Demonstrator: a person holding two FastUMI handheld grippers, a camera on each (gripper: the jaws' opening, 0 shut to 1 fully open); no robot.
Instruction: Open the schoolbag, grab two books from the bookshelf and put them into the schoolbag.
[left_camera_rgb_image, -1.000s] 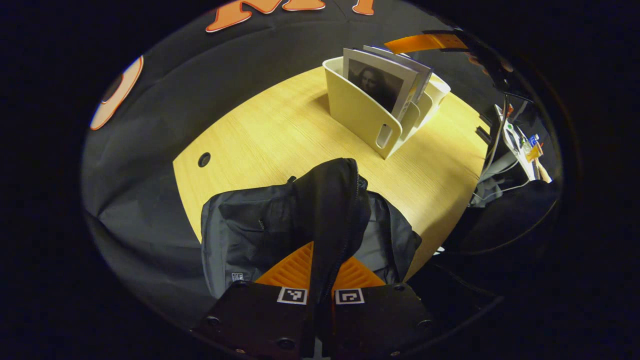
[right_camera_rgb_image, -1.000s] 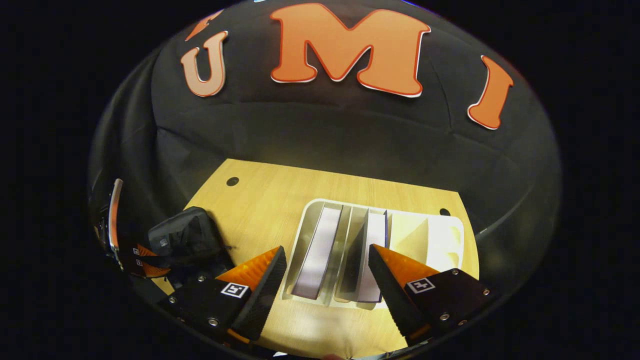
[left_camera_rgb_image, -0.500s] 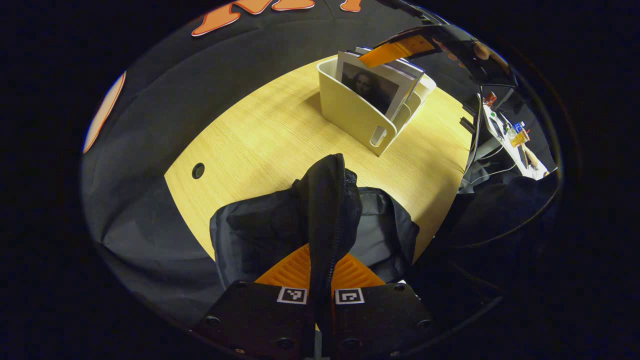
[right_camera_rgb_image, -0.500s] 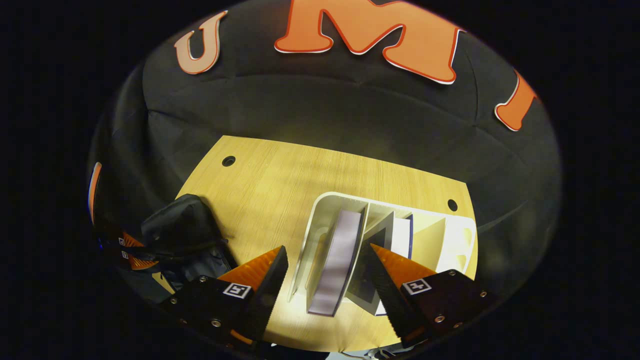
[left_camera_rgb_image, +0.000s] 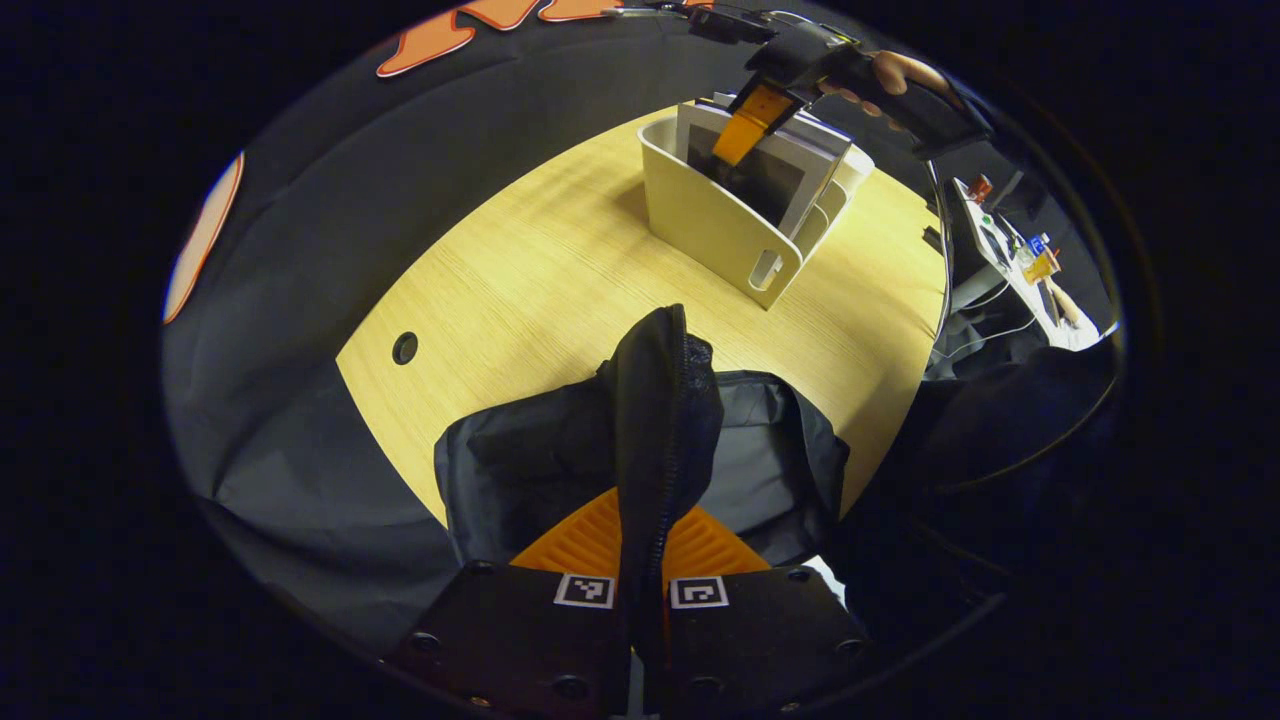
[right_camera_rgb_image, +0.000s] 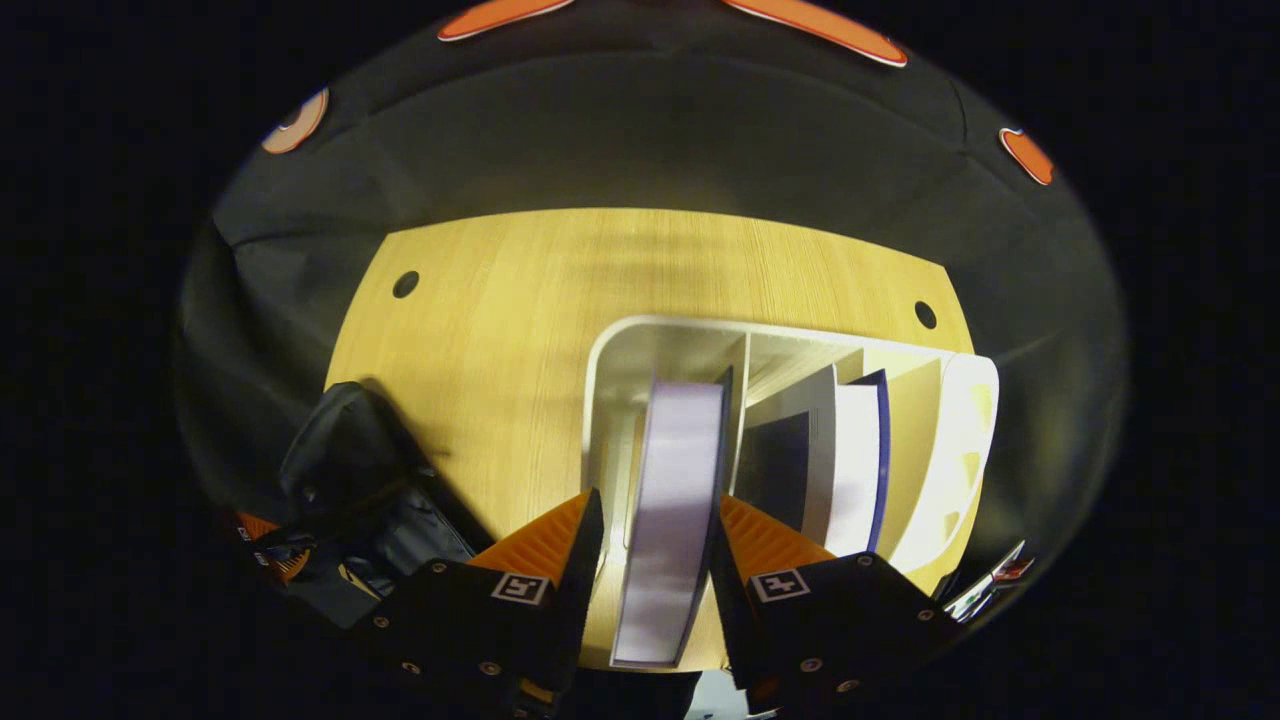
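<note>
Black schoolbag (left_camera_rgb_image: 640, 440) flap pinched by left gripper (left_camera_rgb_image: 642, 560); no legible writing.

The desk (left_camera_rgb_image: 520, 270) has a light wood-grain top with a curved front edge. 2 round cable holes (right_camera_rgb_image: 405, 284) (right_camera_rgb_image: 925, 315) sit near its far corners. Black cloth (right_camera_rgb_image: 640, 140) hangs behind it. Right of the desk, a cluttered white surface (left_camera_rgb_image: 1010, 265) carries cables and small items.

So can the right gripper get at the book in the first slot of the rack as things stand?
Probably yes. The right gripper already straddles the book from above with its jaws on either side. The bookshelf is open on top, leaving the way free.
</note>
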